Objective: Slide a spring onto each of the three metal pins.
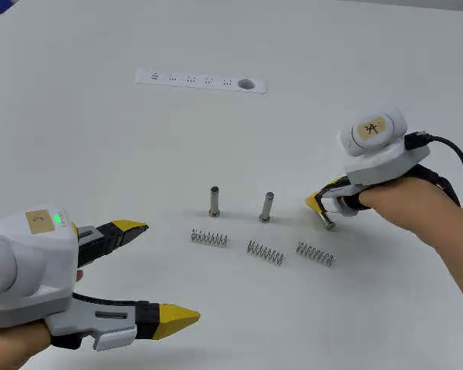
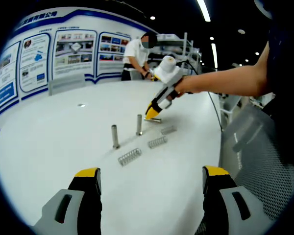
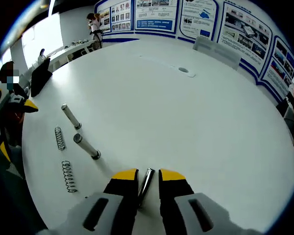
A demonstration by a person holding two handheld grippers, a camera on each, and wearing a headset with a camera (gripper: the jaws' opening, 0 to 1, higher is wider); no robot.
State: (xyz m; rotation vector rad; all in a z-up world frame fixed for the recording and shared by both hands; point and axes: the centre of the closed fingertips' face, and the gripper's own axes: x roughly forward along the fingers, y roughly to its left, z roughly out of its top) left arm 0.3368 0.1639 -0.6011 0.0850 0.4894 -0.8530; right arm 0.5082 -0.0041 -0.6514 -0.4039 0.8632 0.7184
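Note:
Two metal pins [image 1: 214,202] [image 1: 267,207] stand upright on the white table, with three springs [image 1: 209,238] [image 1: 265,252] [image 1: 315,253] lying in a row in front of them. My right gripper [image 1: 318,203] is shut on the third pin [image 1: 326,222], which tilts with its foot near the table just right of the standing pair. In the right gripper view that pin [image 3: 147,180] sits between the yellow-tipped jaws [image 3: 148,177]. My left gripper [image 1: 158,271] hangs open at the near left, holding nothing. Its own view shows the pins [image 2: 115,136] [image 2: 139,124] and springs [image 2: 130,156] ahead.
A white power strip [image 1: 201,80] is set into the table [image 1: 77,139] at the far side. A black cable [image 1: 457,162] trails from the right gripper. A person [image 2: 135,58] stands beyond the table in the left gripper view.

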